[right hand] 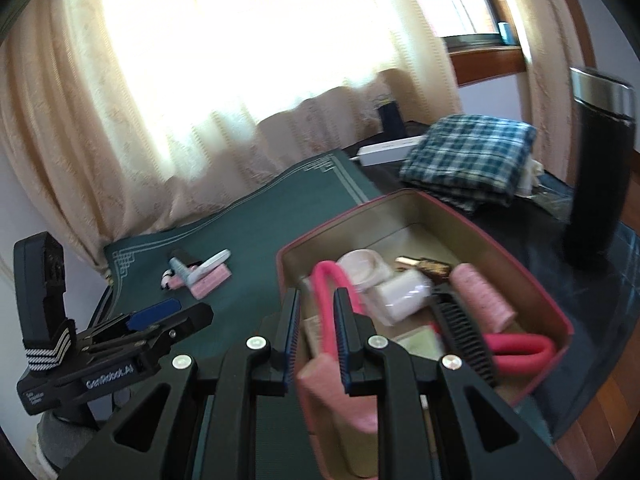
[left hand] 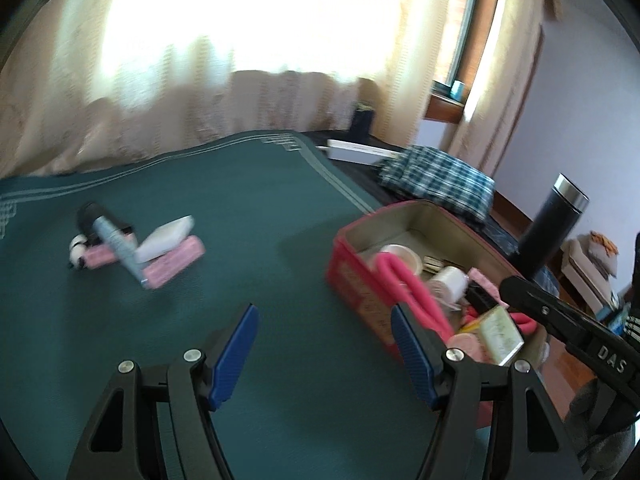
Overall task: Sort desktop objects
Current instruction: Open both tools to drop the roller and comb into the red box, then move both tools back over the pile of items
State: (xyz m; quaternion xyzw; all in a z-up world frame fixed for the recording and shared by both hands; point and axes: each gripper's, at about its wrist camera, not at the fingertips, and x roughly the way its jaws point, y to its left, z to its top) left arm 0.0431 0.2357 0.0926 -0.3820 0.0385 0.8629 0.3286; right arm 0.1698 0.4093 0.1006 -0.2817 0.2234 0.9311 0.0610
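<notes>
Right wrist view looks down into the red rectangular tin box with a gold-coloured inside [right hand: 536, 292], and it is already well filled: a bright pink foam loop [right hand: 516, 350], a black toothed hair clip [right hand: 464, 328], a pink speckled roll [right hand: 482, 296], a white squat jar [right hand: 400, 290] and a round pale lid [right hand: 362, 264] all lie inside it. The right gripper [right hand: 316, 332] is clenched on a dusty-pink soft oblong piece [right hand: 344, 396], held just at the box's near wall — by my judgement on its way in, not yet let go.

What is left sits well apart from the box, out on the dark green mat [right hand: 256, 240]: a small heap [right hand: 198, 274] of pink flat packets, a white flat packet, a pale blue tube and a tiny black-and-white toy. So the sorting looks more than half done, with that heap and the held piece outstanding.

Left wrist view adds what the other cannot — the left gripper [left hand: 324, 344] stands released, blue pads wide apart and nothing between them, over bare mat beside the box. It also shows the heap [left hand: 136, 248] closer, the tube lying across the packets, and a pale green printed card [left hand: 500, 332] in the box's near end. The held pink piece is not visible there.
</notes>
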